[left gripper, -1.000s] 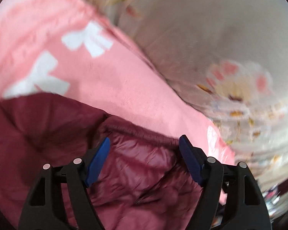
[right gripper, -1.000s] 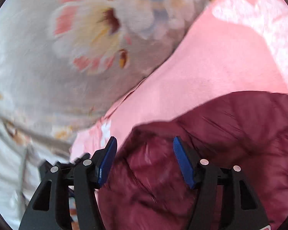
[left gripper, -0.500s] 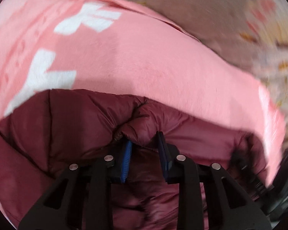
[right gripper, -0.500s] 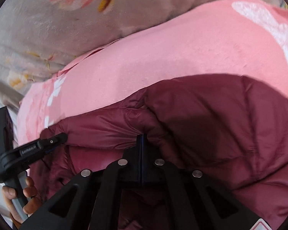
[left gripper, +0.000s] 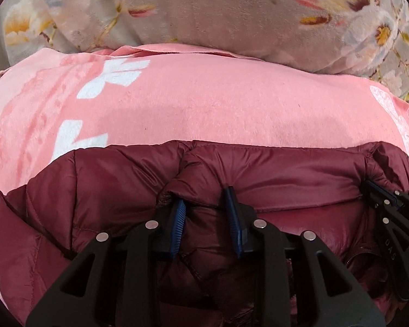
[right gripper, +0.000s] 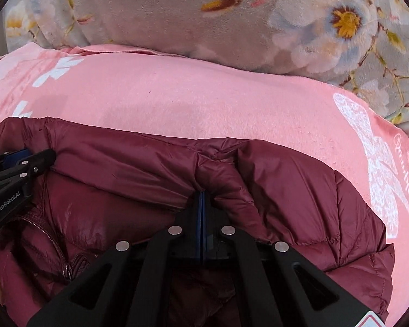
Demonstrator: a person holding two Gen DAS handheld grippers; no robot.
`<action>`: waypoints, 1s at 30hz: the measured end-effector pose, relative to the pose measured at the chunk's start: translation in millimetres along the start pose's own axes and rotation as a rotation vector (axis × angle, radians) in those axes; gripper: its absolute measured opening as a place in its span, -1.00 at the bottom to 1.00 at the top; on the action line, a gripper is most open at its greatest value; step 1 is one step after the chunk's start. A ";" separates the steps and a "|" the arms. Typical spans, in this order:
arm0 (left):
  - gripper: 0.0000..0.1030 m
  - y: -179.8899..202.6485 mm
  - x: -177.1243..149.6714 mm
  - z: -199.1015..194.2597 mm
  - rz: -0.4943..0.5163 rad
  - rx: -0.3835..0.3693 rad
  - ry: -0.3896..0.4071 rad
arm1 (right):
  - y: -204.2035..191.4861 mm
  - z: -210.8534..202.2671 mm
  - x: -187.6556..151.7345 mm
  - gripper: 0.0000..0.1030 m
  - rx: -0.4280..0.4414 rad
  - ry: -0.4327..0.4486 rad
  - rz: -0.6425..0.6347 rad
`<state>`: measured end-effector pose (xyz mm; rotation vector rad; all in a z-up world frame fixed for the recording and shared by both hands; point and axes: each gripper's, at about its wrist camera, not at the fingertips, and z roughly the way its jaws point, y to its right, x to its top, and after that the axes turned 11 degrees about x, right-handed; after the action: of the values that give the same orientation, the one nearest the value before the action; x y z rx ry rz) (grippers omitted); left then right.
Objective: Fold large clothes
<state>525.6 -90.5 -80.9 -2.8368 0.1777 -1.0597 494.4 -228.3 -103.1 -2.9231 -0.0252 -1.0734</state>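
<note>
Puffy maroon jacket (left gripper: 286, 174) handling light, soft, slippery — left gripper (left gripper: 208, 199) and right gripper (right gripper: 201, 190) clamping bunched top hem; deep pinches gripping best.

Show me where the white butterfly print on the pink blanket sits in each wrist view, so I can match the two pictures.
Left wrist view: the white butterfly print is at the far right edge, cut off by the lens rim.
Right wrist view: the print is at centre right, beyond the dark red puffer jacket.
Shared landmark: the jacket's far hem along the pink fleece blanket.
</note>
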 end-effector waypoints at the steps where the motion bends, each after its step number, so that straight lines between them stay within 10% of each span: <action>1: -0.43 1.5 0.4 0.3 0.005 0.006 0.003 | 0.2 0.6 0.5 -1.00 0.003 0.001 0.003; 30: -0.39 19.4 -0.8 0.0 0.070 0.097 0.032 | 13.3 -1.5 0.9 -1.00 0.090 0.016 0.080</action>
<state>523.6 -109.5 -84.1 -2.7080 0.2203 -1.0698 494.4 -241.6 -101.6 -2.8097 0.0422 -1.0552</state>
